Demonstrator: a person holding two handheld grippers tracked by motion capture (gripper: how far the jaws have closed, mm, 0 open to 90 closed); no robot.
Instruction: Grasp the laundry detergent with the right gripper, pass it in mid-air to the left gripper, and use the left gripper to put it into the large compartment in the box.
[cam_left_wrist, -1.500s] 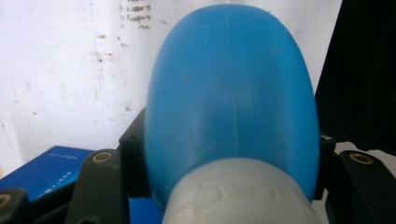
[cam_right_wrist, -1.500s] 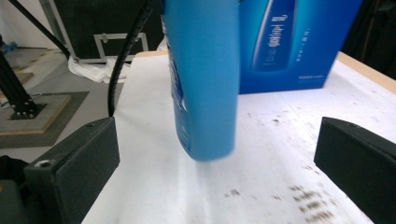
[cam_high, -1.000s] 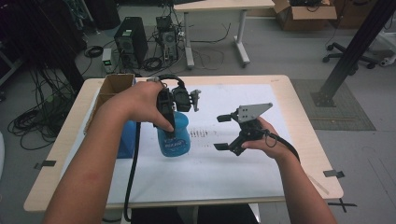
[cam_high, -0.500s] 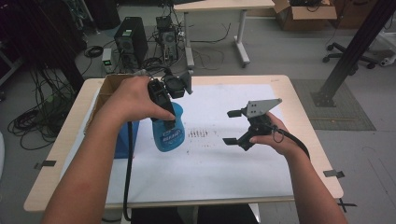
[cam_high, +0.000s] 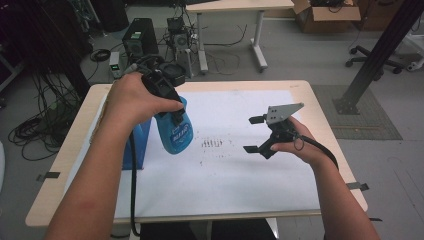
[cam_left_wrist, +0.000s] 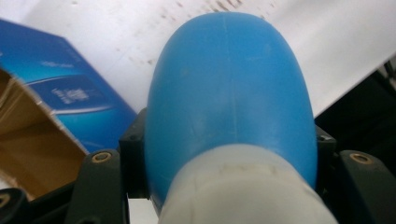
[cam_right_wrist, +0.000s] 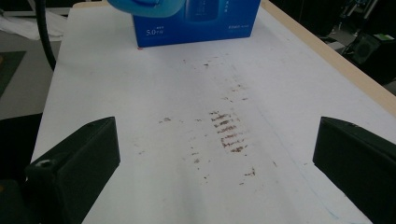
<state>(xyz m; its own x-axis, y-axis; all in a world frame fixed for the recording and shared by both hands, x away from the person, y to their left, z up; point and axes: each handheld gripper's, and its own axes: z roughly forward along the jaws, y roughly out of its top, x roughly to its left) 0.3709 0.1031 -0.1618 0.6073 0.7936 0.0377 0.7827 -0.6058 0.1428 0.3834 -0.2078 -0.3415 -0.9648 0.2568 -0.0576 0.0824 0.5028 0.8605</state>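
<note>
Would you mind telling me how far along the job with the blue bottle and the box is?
Done: the left gripper is clamped on the blue bottle, held above the white sheet. In hand: carrying it beside the blue box. Left: setting it down; the right gripper is open, holding nothing.

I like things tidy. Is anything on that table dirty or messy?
Yes. The white sheet has rows of brown smudges near its middle, like dried stains. The blue bottle hangs tilted in the left tongs, off the table, and the blue box behind it stands open.
</note>
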